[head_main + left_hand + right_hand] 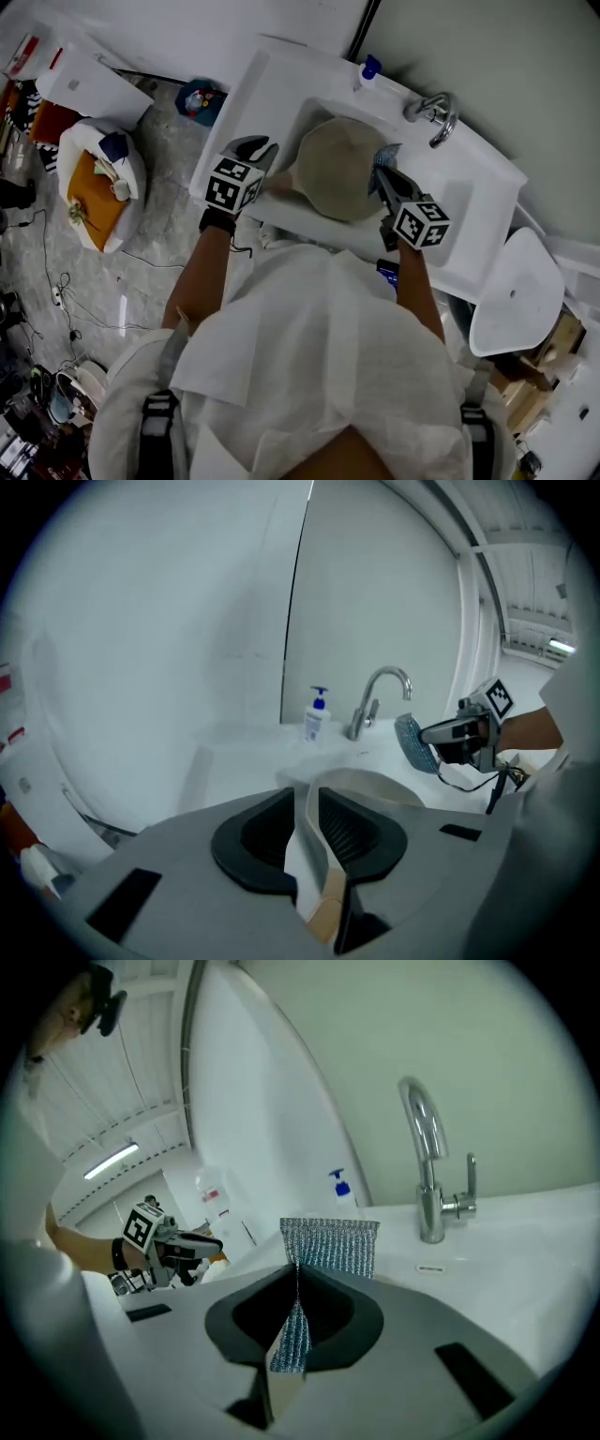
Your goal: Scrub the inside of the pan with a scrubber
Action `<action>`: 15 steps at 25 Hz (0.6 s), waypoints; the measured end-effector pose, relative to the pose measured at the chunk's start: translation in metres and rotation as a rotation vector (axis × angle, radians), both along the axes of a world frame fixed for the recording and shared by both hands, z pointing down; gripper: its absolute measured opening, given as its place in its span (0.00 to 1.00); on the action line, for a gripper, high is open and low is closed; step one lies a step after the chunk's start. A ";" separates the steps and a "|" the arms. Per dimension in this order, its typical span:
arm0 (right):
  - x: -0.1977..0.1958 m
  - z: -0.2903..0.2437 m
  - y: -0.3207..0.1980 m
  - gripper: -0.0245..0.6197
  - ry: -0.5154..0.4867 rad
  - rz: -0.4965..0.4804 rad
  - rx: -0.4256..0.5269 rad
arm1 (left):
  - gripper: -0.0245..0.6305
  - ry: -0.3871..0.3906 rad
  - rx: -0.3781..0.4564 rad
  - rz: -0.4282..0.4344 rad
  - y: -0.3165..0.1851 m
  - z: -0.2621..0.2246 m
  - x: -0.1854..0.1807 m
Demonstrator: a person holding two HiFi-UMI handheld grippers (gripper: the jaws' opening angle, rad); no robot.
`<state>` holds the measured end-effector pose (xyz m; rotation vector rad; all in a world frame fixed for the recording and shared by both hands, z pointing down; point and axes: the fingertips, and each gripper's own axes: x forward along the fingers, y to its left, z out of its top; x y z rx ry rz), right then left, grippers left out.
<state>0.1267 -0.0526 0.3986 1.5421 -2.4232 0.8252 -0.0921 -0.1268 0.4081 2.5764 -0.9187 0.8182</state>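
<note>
A pan (pixel 333 169) with a beige inside lies in the white sink (pixel 469 187), its handle (pixel 279 184) pointing left. My left gripper (pixel 265 145) is shut on that handle (pixel 314 855), and the pan's rim (pixel 370 782) shows just beyond the jaws. My right gripper (pixel 382 173) hangs over the pan's right edge, shut on a blue-grey woven scrubber (pixel 384 155). The scrubber (pixel 328 1246) sticks up past the pads as a flat rectangle. Each gripper shows in the other's view: the right gripper (pixel 427 733) with the scrubber (pixel 411 742), and the left gripper (pixel 211 1239).
A chrome faucet (pixel 433 111) and a blue-capped soap bottle (pixel 368 70) stand on the sink's back ledge against the wall. A round white seat (pixel 516 291) is at the right. Bags (pixel 94 183) and cables lie on the floor at the left.
</note>
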 end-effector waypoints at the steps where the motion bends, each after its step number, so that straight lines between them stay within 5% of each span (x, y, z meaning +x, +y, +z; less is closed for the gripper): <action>1: 0.002 -0.013 -0.002 0.08 0.000 0.017 0.040 | 0.16 0.018 0.046 -0.012 -0.007 -0.015 -0.001; 7: 0.018 -0.090 -0.013 0.08 0.026 0.116 0.263 | 0.08 0.149 0.270 -0.046 -0.032 -0.098 -0.008; 15: 0.054 -0.164 -0.019 0.08 0.115 0.234 0.441 | 0.07 0.257 0.412 -0.089 -0.053 -0.160 -0.026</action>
